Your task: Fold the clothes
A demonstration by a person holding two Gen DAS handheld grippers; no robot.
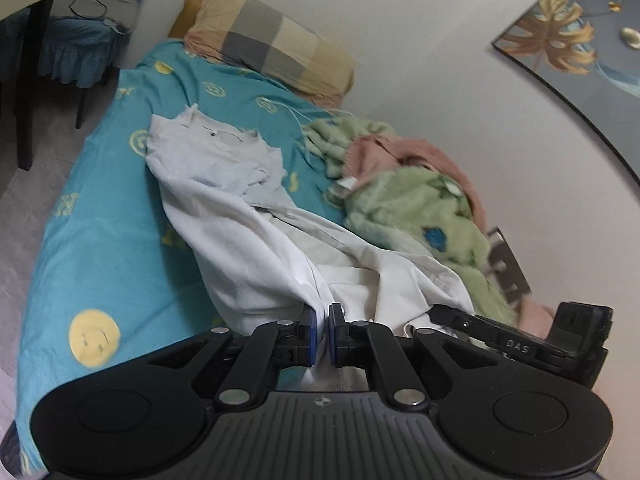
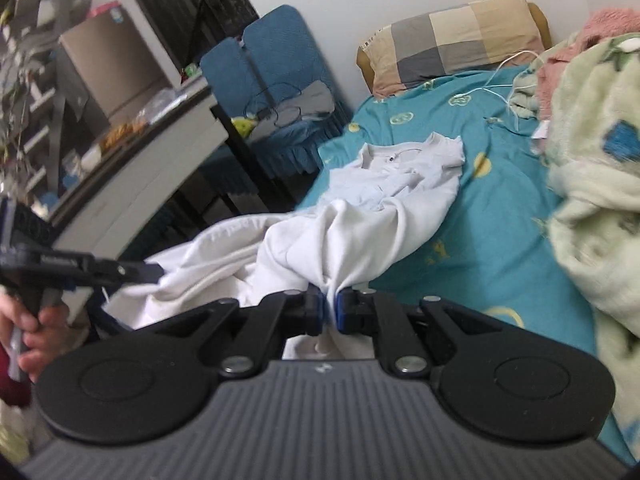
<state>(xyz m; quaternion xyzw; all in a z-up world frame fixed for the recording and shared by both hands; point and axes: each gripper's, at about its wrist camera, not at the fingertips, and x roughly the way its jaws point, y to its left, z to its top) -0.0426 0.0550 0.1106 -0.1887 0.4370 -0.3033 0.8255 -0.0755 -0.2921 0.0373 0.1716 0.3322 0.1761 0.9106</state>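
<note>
Open teal bed sheet (image 1: 100, 216) lies clear along the floor-side edge of the bed, beside the white shirt (image 1: 224, 208), and a narrower strip of it (image 2: 492, 216) runs between the shirt (image 2: 400, 200) and the heaped green blanket (image 2: 592, 184). That blanket (image 1: 416, 208), with pink fabric (image 1: 404, 152) on top, fills the wall side. At the head, the checked pillow (image 1: 272, 44) closes off the end, and a white cable (image 2: 496, 80) trails across the sheet near it. Off the bed's open side stand a blue-covered chair (image 2: 272, 92) and a cluttered bench (image 2: 132, 168), close to the left gripper (image 2: 156, 270)
</note>
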